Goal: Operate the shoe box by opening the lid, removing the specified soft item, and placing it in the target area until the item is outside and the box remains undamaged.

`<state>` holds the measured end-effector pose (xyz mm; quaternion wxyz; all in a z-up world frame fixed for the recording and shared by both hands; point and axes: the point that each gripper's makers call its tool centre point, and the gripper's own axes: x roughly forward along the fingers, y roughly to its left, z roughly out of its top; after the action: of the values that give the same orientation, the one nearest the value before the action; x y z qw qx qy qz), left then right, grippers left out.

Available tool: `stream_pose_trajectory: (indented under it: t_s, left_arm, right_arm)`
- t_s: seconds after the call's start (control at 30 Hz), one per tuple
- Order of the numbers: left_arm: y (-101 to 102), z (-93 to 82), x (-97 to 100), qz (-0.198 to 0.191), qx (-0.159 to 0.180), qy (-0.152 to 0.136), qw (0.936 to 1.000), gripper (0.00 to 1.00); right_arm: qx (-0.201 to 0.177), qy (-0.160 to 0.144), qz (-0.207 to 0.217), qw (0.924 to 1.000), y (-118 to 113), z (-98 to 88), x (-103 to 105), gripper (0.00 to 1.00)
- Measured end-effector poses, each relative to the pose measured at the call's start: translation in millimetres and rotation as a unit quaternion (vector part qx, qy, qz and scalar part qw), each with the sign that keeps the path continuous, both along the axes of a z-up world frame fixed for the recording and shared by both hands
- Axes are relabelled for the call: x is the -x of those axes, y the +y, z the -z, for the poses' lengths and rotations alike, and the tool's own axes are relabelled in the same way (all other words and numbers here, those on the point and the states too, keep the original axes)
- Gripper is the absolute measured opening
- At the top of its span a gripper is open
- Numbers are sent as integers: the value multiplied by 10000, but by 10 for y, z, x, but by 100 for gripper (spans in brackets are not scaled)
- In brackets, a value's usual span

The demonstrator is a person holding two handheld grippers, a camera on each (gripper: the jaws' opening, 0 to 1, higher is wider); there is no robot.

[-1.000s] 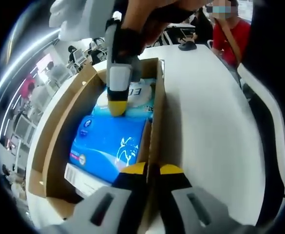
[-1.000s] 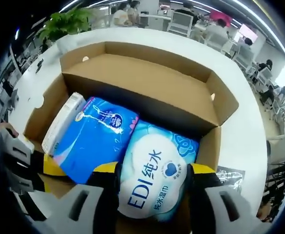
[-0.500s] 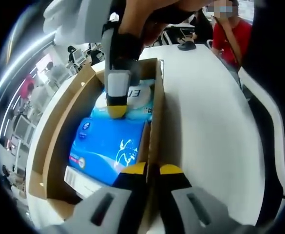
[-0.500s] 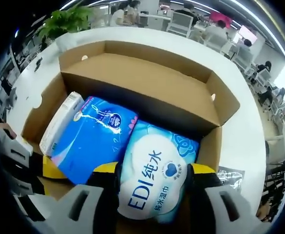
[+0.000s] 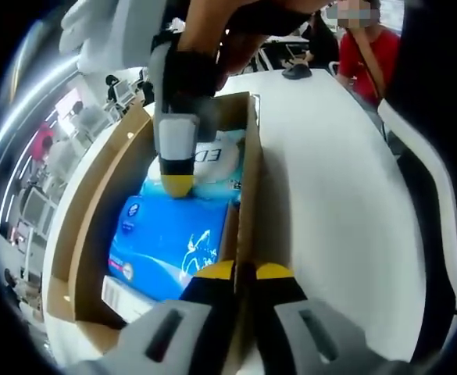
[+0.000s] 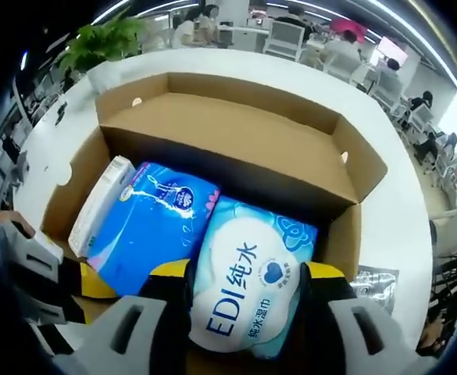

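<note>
Right tool [image 6: 246, 273] grips the wet-wipes pack [image 6: 251, 289] between its jaws, inside the open shoe box [image 6: 236, 133] beside a blue packet [image 6: 154, 226]. Left tool [image 5: 244, 271] pinches the box's side wall on the white tabletop [image 5: 337, 203].

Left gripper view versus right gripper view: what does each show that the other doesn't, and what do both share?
Left gripper view: its own jaws closed on the box wall, and a person in red beyond the table.

Right gripper view: a potted plant, and its own jaws gripping the wet wipes pack.

Shared: the open cardboard box, the blue packet, the wipes pack and the white table.
</note>
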<state>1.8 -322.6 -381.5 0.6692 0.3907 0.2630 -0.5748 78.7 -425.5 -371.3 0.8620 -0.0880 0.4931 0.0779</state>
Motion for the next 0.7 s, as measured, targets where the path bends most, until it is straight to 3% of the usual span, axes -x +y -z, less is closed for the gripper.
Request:
stream_pose_trajectory:
  t_s: [0.27, 0.47, 0.5, 0.53, 0.63, 0.7]
  left_arm:
    - [0, -11, 8, 9, 17, 44, 10000, 6]
    - [-1, -18, 16, -6, 11, 39, 10000, 6]
    - [0, -16, 17, 5, 9, 49, 10000, 6]
    - [1, -15, 15, 7, 14, 58, 10000, 6]
    - [2, 8, 12, 40, -17, 61, 10000, 6]
    - [5, 18, 12, 69, -68, 51, 9999, 5]
  right_arm:
    - [-300, 39, 243, 9992, -7, 4, 46, 61]
    - [-159, 136, 302, 9993, -69, 112, 23, 64]
    - [-438, 303, 698, 9961, -67, 140, 116, 64]
    - [-650, 320, 735, 9947, -36, 160, 110, 64]
    - [-839, 472, 941, 9909, -42, 234, 120, 63]
    - [-756, 471, 857, 9923, -38, 181, 105, 63]
